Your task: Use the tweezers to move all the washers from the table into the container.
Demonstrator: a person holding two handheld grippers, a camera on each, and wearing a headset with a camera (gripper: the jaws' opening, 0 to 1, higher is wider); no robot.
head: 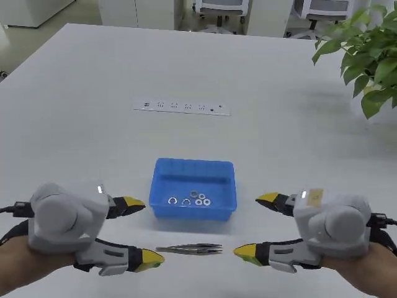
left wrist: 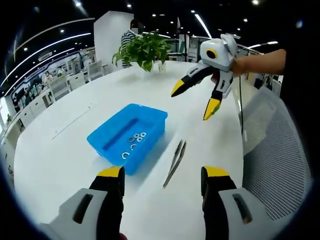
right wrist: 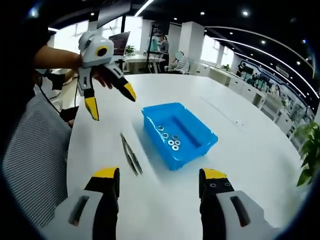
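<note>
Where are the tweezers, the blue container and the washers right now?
tweezers (head: 189,248), head view, middle of the two arms.
blue container (head: 193,163), head view, far rim.
washers (head: 198,202), head view, one ring of the cluster inside the container.

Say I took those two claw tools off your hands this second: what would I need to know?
Left gripper: open, holding nothing, low over the table.
Right gripper: open, also holding nothing.
Tweezers: lying flat on the table between the two grippers, just in front of the blue container.
Washers: several lie inside the container.
Done: I see no washers out on the table.
Left: probably nothing; scan the table once to be sure.
</note>
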